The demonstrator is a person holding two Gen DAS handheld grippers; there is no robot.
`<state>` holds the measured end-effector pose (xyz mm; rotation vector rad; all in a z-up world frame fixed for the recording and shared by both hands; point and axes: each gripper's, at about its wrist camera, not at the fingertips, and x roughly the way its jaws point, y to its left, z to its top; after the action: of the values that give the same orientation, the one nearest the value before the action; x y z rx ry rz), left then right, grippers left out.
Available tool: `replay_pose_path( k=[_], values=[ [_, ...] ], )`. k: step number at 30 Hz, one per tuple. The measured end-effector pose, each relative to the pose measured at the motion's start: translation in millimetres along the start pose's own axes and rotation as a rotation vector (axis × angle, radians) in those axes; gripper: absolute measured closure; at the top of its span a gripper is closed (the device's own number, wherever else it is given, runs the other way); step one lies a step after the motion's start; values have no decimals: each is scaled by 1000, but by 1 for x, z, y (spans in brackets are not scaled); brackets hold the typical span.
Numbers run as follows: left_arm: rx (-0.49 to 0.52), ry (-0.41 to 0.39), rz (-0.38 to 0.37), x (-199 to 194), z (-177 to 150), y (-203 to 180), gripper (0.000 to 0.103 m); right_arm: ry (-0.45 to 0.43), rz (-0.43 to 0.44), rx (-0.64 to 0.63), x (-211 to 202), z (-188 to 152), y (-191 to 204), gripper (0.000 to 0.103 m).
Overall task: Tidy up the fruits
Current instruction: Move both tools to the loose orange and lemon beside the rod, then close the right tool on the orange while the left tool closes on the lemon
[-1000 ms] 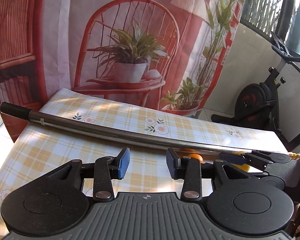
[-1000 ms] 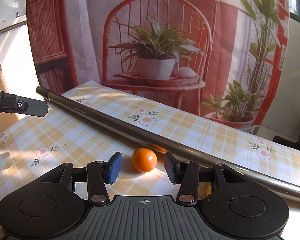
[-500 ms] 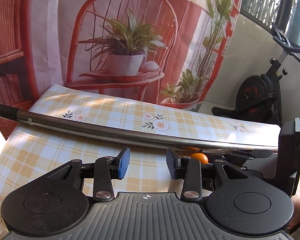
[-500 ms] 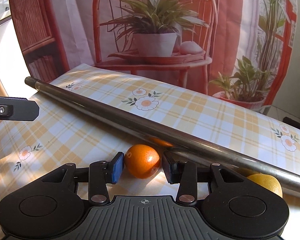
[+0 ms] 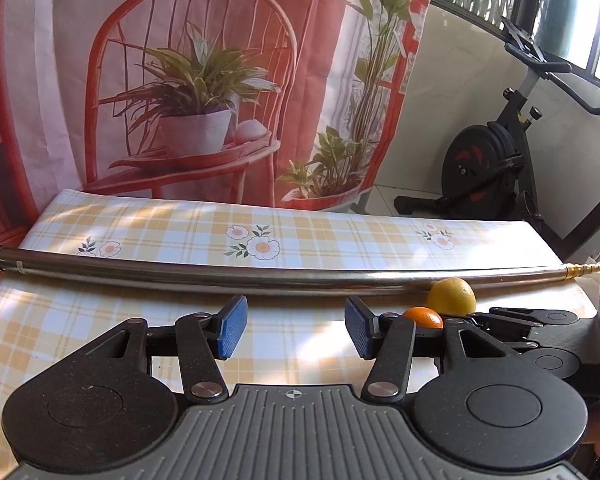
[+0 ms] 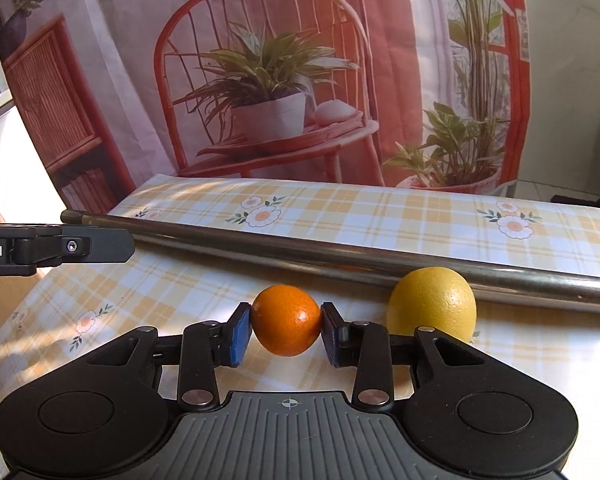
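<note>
The right tool was held low and level over the near part of the counter, its blue pads pressed against both sides of a small orange, which sat clamped between them just above the checked cloth. Just right of it a yellow lemon rested on the counter, against the near side of a long metal pole that lay across the counter from left to right. The left tool hovered level to the left, its fingers wide apart and holding nothing; only checked cloth showed between them. From its camera the orange and lemon appeared at the right, beside the right tool.
</note>
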<state>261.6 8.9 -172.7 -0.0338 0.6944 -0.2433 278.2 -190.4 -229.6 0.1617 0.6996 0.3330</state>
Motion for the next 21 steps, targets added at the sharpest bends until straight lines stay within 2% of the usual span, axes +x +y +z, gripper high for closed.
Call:
replay_pose_path(
  k=[2, 5, 7, 10, 13, 17, 21],
  values=[
    [35, -3, -18, 1, -1, -14, 42, -42, -29, 20, -22, -8, -9, 69],
    [91, -3, -45, 4, -3, -35, 30, -102, -80, 54, -52, -23, -24, 69],
    [122, -9, -61, 7, -3, -48, 21, -126, -104, 71, -67, -31, -33, 69],
    [139, -13, -97, 15, -4, -66, 14, -145, -149, 92, -83, -41, -46, 69],
    [121, -17, -131, 24, -4, -78, 11, -157, -180, 123, -98, -50, -61, 69],
    [97, -14, -141, 40, -3, -92, 10, -177, -208, 139, -110, -58, -73, 69],
    [115, 15, -154, 61, -2, -105, 10, -183, -230, 127, -119, -65, -79, 69]
  ],
)
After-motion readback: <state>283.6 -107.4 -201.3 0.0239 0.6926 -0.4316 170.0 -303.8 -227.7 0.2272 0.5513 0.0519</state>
